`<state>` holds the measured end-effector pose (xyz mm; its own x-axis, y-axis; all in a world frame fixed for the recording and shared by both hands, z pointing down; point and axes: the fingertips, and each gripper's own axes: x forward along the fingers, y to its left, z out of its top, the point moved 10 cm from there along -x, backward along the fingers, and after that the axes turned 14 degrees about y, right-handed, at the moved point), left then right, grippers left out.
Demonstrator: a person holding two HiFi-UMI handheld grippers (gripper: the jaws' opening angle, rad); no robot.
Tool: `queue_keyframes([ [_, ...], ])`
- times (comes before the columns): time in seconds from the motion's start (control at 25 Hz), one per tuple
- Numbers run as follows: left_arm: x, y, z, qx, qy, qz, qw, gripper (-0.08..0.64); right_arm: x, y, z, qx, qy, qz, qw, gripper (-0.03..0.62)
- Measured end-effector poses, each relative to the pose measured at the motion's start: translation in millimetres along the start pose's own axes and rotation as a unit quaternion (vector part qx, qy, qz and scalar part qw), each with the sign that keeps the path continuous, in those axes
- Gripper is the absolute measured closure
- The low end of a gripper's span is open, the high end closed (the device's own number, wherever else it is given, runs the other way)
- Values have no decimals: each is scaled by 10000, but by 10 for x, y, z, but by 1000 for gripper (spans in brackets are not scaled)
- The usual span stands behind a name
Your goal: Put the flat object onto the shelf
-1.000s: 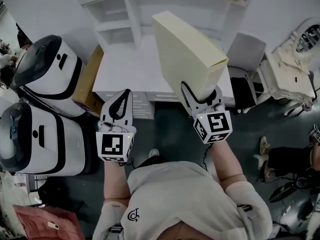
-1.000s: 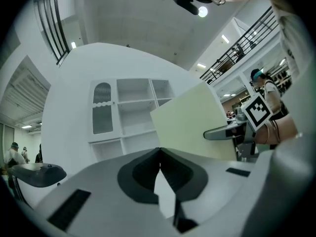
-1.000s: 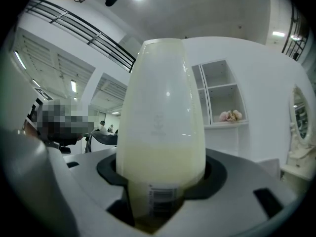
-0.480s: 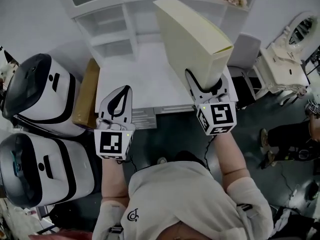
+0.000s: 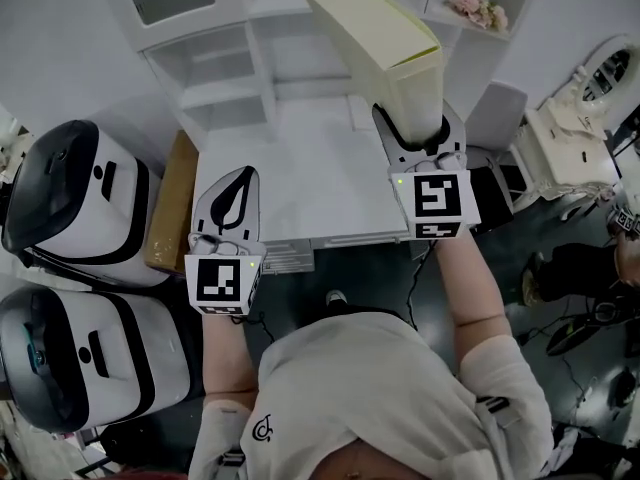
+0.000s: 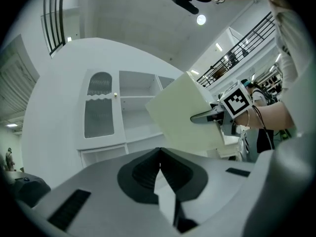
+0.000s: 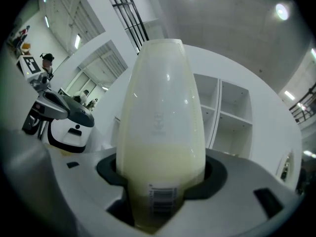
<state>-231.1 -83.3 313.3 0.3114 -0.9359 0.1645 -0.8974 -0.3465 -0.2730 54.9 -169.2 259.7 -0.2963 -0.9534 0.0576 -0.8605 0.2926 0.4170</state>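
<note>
A pale yellow flat box [image 5: 372, 36] stands on edge in my right gripper [image 5: 412, 120], which is shut on its lower end. It is held up in front of the white shelf unit [image 5: 228, 60], above the white desk. In the right gripper view the box [image 7: 160, 117] fills the middle, a barcode label near the jaws, my right gripper [image 7: 159, 184] clamped on its sides, the shelf compartments [image 7: 232, 117] behind it. My left gripper [image 5: 238, 176] hovers over the desk's left part, shut and holding nothing. The left gripper view shows its jaws [image 6: 160, 153] meeting, with the box [image 6: 181, 118] to the right.
A white desk [image 5: 300, 183] lies under both grippers. Two white and black machines [image 5: 72, 190] [image 5: 75, 343] stand at the left, a cardboard box [image 5: 170, 203] beside the desk. A grey chair [image 5: 522, 118] and a white dresser [image 5: 580, 140] are at the right. Pink flowers [image 5: 478, 8] sit on a shelf.
Both grippers have moved forward over the desk towards the shelf. The right one has risen and rolled, so the box now shows more edge-on and higher against the shelf.
</note>
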Motion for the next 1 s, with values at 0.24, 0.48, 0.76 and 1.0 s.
queue_keyframes([
  [0.24,349,89,151,7,-127,47,9999,546,425,-222,294,-1136,338,-181,9928,310],
  [0.48,620,43,262,182,-189,30,9997,546,676,-348,466,-2398,644,-485,9675,310],
  [0.76,783,18,308,252,-262,141,9992,546,1019,-318,619,-3785,915,-672,9186,308],
  [1.0,854,182,223,261,-173,149,9994,546,1415,-188,722,-4538,960,-1049,8797,310],
])
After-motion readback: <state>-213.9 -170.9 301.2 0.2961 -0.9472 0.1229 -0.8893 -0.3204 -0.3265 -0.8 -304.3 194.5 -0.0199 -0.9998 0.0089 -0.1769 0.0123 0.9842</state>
